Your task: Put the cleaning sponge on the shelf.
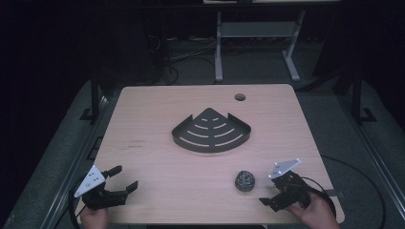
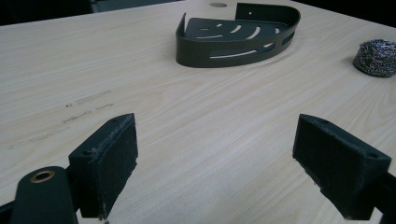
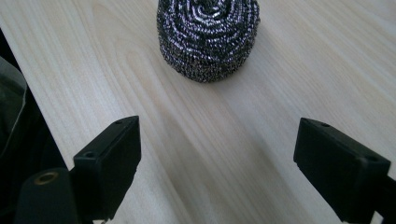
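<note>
Two grippers wait at the near edge of the surface (image 1: 157,102), both with fingers spread wide and holding nothing. The right gripper (image 1: 276,196) points at the scourer (image 1: 244,181), a steel-wool ball lying free on the wood just ahead of it and near the front right corner; in the right gripper view the scourer (image 3: 208,37) sits ahead of the open fingers (image 3: 108,161), not yet between them. The left gripper (image 1: 120,179) rests well apart at the front left. A dark corner caddy (image 1: 211,131) stands empty mid-surface. The approach looks to be the step in hand; next the right gripper likely needs to advance, straddle the scourer and close.
</note>
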A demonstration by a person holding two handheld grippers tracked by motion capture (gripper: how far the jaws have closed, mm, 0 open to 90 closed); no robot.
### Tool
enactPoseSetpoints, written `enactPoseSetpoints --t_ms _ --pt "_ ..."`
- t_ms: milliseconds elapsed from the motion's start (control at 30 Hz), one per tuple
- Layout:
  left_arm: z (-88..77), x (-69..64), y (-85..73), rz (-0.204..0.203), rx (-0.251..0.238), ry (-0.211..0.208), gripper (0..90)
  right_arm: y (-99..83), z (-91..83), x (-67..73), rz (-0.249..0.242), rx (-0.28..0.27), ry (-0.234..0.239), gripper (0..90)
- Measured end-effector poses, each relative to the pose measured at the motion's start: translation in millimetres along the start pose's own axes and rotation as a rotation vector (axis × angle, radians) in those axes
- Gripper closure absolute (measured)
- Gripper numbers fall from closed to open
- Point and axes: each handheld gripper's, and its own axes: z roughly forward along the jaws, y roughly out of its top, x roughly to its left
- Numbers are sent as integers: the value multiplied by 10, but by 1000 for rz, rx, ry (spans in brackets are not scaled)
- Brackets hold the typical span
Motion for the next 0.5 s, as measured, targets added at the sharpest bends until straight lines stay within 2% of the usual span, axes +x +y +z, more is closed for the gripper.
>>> enactPoseSetpoints --t_ms 500 --pt "-6 16 -1 5 1 -3 133 199 81 18 -29 22 14 145"
